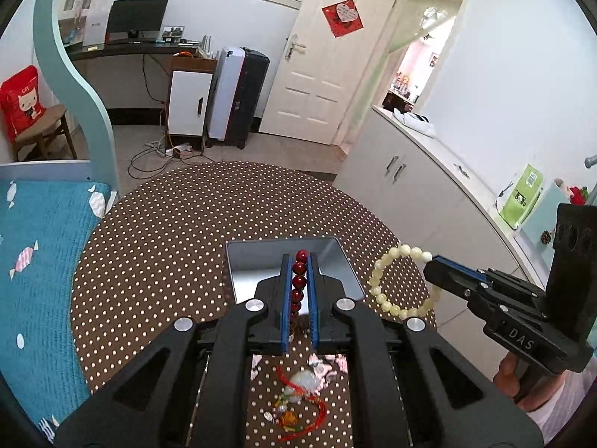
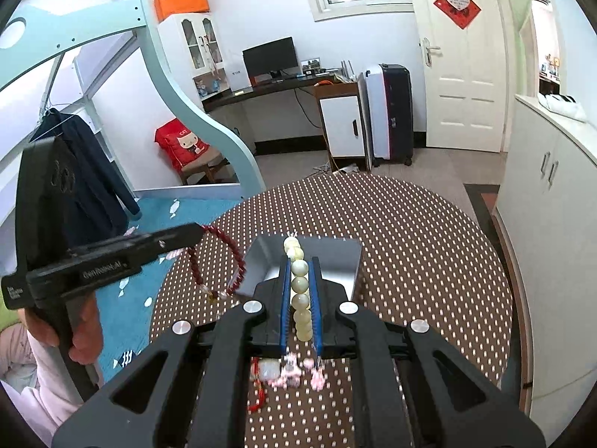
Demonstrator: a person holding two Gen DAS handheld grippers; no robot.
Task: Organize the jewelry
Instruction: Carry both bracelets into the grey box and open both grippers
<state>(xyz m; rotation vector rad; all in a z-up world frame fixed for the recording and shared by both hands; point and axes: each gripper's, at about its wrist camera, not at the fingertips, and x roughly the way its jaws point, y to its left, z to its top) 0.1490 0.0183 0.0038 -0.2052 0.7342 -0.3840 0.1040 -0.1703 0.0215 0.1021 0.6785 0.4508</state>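
Note:
My left gripper (image 1: 300, 257) is shut on a dark red bead bracelet (image 1: 298, 282), held above the near edge of a silver metal tray (image 1: 246, 261) on the round dotted table. From the right wrist view the same bracelet (image 2: 237, 257) hangs as a loop from the left gripper (image 2: 199, 231). My right gripper (image 2: 299, 259) is shut on a pale yellow bead bracelet (image 2: 300, 280), also above the tray (image 2: 335, 257). In the left wrist view that bracelet (image 1: 380, 291) hangs from the right gripper (image 1: 429, 263), right of the tray.
More jewelry lies on the brown dotted tablecloth (image 1: 168, 231) near me: a jade pendant on red cord (image 1: 304, 384) and pink pieces (image 2: 294, 371). A white cabinet (image 1: 429, 171) stands to the right, a bed with blue cover (image 1: 41, 246) to the left.

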